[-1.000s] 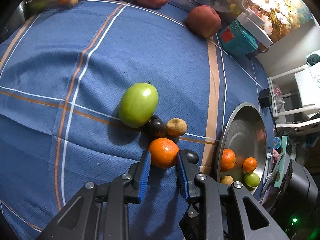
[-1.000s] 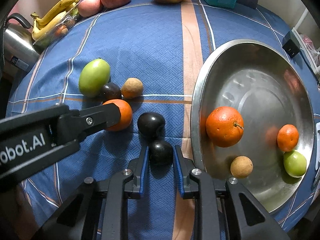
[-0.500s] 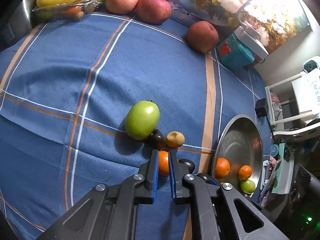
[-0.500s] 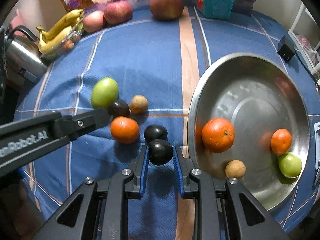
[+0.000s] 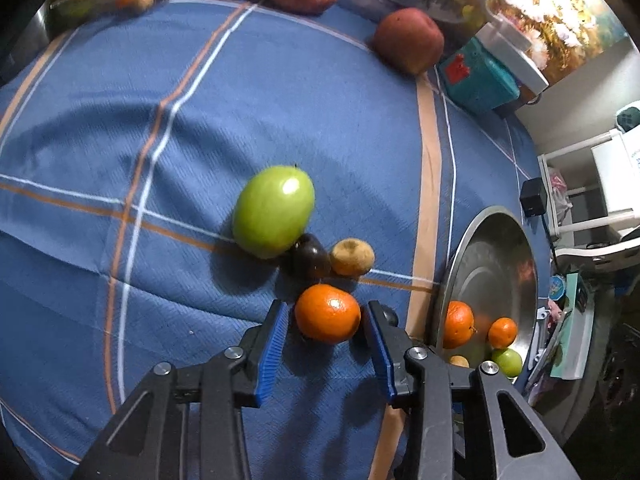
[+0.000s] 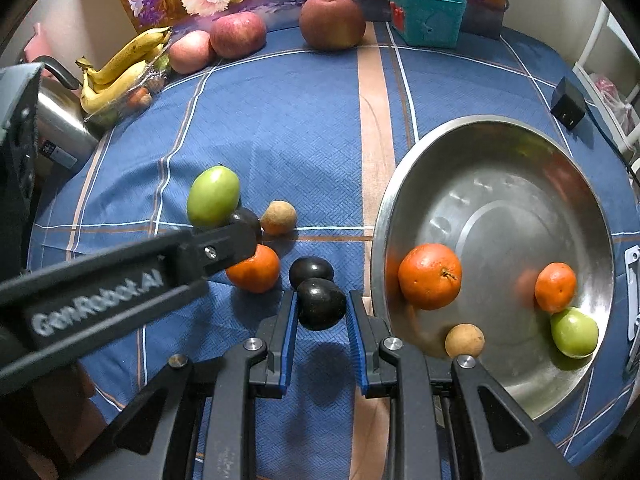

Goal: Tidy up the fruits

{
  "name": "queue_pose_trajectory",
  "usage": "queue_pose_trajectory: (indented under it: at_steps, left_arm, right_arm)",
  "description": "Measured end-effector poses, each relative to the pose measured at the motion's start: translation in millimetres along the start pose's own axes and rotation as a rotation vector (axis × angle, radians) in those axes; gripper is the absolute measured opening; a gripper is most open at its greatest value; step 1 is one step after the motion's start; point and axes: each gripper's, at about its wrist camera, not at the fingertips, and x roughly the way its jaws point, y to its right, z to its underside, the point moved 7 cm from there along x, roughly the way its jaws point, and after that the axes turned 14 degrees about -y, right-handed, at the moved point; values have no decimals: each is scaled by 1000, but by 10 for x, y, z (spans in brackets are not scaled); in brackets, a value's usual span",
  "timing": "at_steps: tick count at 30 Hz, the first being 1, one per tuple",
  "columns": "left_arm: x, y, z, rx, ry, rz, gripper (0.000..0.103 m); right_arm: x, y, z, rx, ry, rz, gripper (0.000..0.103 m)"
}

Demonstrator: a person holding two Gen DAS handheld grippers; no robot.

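On the blue plaid cloth (image 5: pixel 304 128), an orange (image 5: pixel 327 313) lies between the blue pads of the left gripper (image 5: pixel 326 322), whose jaws are opening; a gap shows on each side of the fruit, so neither pad presses it. From the orange, a dark plum (image 5: pixel 310 260) sits at eleven o'clock, a small brown fruit (image 5: pixel 352 257) at one o'clock, and a green fruit (image 5: pixel 273 211) further off at eleven. The right gripper (image 6: pixel 321 312) is clamped on another dark plum (image 6: pixel 321 303), held between its pads, with a second plum (image 6: pixel 310 270) just beyond at twelve o'clock. At three o'clock stands the steel bowl (image 6: pixel 520 184), holding two oranges, a brown fruit and a green one.
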Motion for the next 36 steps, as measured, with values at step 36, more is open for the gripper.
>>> queue_pose_trajectory:
  at_steps: [36]
  left_arm:
    - [-530, -52, -66, -47, 155, -75, 35]
  right_arm:
    - [-311, 37, -223, -41, 117, -12, 25]
